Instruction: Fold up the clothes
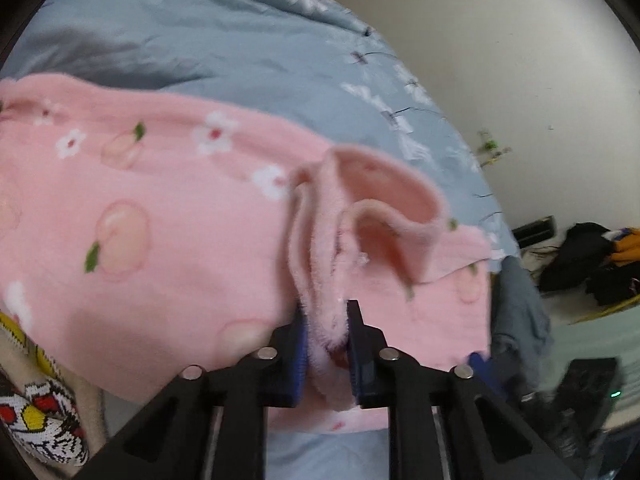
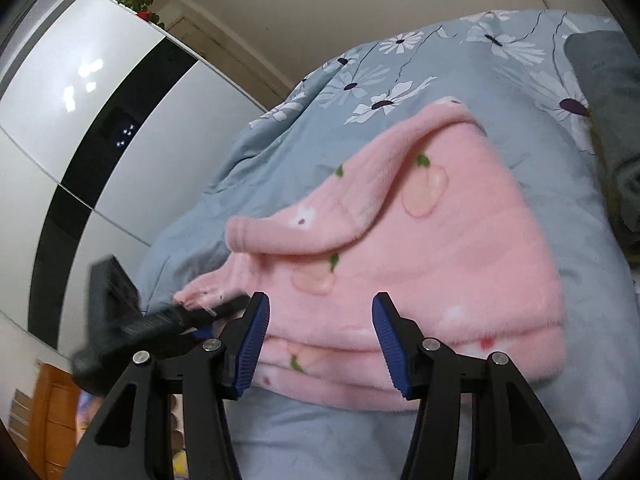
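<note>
Two grippers work over one pink garment (image 2: 420, 240) on a bed. Nearest in the left wrist view, the left gripper (image 1: 326, 322) pinches a bunched fold of the fleece, its blue pads pressed against the fabric on both sides. Past the pinch, the cloth rises in loose curled flaps, then spreads flat to the left, printed with peaches and white flowers. Under it lies the grey-blue quilt (image 1: 200, 28) with white daisies, running up to a pale wall. A knitted cloth (image 1: 44, 412) with a cartoon print sits at the lower left edge.

In the right wrist view, the right gripper (image 2: 320, 344) stands spread, nothing between its pads; they hang just in front of the stacked, folded edge of the garment. The left gripper shows as a dark blur at the garment's left corner. Beyond, the quilt climbs toward a white and black wardrobe (image 2: 80, 120).
</note>
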`<state>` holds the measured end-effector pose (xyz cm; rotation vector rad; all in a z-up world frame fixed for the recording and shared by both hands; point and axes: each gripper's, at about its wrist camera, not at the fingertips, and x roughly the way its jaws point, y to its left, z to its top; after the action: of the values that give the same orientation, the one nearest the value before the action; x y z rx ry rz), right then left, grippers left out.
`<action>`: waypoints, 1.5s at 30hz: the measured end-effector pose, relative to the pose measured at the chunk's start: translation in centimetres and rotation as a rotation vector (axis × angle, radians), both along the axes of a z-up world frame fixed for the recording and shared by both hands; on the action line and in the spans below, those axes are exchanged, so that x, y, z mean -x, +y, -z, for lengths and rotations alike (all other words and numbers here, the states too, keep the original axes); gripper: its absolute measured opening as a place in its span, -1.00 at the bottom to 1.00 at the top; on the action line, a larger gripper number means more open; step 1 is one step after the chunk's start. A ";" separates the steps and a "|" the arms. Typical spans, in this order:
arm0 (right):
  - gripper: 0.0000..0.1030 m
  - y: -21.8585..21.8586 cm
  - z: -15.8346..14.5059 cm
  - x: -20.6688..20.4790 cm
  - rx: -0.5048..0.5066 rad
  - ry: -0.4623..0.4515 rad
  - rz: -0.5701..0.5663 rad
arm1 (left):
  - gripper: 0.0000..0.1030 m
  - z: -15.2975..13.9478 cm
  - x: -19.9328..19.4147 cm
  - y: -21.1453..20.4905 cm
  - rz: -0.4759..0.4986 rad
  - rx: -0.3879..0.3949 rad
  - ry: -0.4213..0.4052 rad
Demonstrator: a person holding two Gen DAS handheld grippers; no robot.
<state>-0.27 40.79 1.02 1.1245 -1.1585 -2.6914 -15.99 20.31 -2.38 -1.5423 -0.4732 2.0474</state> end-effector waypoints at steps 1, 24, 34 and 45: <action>0.07 -0.2 -0.4 0.5 -0.040 -0.010 -0.017 | -0.70 0.3 -0.2 -0.4 -0.007 -0.002 0.007; -0.96 -8.2 -0.6 16.7 -0.603 -0.227 -0.519 | -0.69 2.3 -1.1 -3.8 0.074 -0.218 0.012; -0.93 -9.1 -0.5 23.4 -0.631 -0.269 -0.507 | -0.66 2.8 -1.2 -5.5 0.057 -0.280 -0.030; -0.31 -7.8 -5.9 12.4 -0.540 -0.118 -0.502 | -0.30 2.0 -1.9 -8.1 0.032 -0.372 -0.050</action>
<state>-12.63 32.95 6.91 1.4040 -0.0890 -2.5925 -14.08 12.25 -4.34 -1.3667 -0.7930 1.7770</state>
